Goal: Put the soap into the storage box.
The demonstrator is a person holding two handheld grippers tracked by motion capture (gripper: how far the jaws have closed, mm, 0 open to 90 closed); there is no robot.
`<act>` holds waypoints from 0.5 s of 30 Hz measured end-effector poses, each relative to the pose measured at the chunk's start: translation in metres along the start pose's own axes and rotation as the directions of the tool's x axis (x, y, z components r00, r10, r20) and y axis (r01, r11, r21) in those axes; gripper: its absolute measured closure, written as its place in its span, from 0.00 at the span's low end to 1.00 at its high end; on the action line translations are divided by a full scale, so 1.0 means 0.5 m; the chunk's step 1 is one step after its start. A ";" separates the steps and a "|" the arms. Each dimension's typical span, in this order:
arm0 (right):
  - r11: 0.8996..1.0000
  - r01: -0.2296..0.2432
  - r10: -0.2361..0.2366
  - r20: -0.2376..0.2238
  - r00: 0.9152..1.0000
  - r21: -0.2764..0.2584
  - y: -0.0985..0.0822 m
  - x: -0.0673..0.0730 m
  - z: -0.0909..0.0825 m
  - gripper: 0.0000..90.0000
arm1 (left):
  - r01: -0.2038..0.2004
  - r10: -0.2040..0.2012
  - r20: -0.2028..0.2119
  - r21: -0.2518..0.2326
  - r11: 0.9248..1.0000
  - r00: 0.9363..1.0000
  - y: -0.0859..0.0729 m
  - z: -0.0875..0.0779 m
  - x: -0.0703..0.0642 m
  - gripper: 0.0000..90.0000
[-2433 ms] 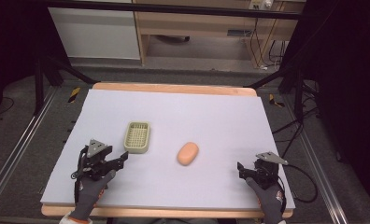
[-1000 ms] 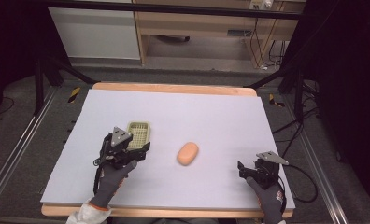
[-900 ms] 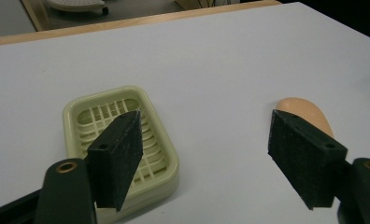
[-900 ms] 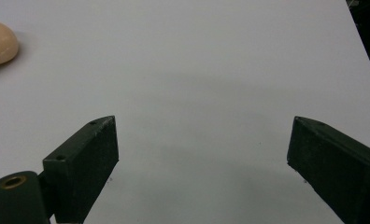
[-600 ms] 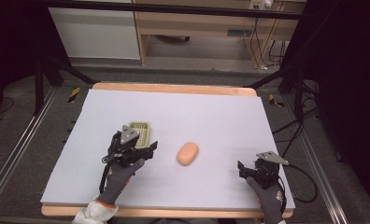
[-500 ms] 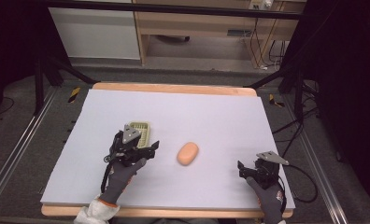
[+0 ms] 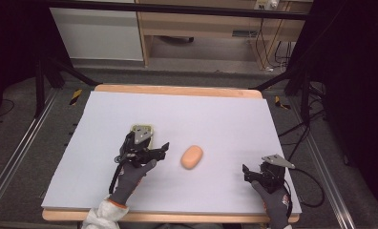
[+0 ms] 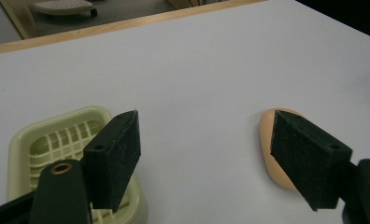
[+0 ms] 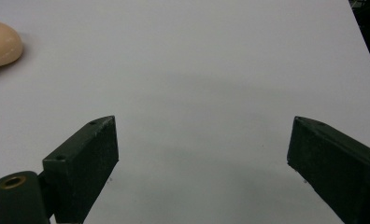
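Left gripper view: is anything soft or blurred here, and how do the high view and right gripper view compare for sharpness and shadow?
Left gripper view: near jaws sharp, soap dish and peach soap slightly soft, no glare. High view: left gripper and soap a little smeared, room beyond the table dark. Right gripper view: jaws crisp, faint broad shadow across the bare white surface.
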State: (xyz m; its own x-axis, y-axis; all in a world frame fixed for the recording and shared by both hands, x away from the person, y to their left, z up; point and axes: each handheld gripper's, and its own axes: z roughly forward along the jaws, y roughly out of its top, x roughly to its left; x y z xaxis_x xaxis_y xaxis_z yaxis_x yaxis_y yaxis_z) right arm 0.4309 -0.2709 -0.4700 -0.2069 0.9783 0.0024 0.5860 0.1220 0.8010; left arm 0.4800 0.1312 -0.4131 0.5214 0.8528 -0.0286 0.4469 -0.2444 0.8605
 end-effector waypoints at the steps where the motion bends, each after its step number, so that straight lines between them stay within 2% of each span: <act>1: 1.000 0.002 -0.002 0.000 1.000 0.001 0.000 0.000 0.000 0.10 | 0.001 -0.001 0.001 -0.002 1.000 1.000 0.002 0.004 -0.004 0.26; 9: 1.000 0.008 -0.008 -0.004 1.000 0.004 0.000 0.001 0.002 0.10 | -0.032 0.032 0.014 0.018 0.999 0.999 0.010 0.031 -0.031 0.26; 15: 1.000 0.006 -0.006 -0.007 1.000 0.011 0.001 0.002 0.004 0.10 | -0.035 0.034 0.033 0.037 0.999 0.999 0.011 0.053 -0.047 0.26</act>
State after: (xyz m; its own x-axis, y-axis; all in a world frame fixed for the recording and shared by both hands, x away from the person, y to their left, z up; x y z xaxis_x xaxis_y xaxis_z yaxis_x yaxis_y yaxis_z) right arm 0.4324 -0.2694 -0.4708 -0.2155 0.9765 0.0017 0.5935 0.1295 0.7943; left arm 0.4896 0.0978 -0.4213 0.5598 0.8284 -0.0162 0.4549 -0.2909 0.8417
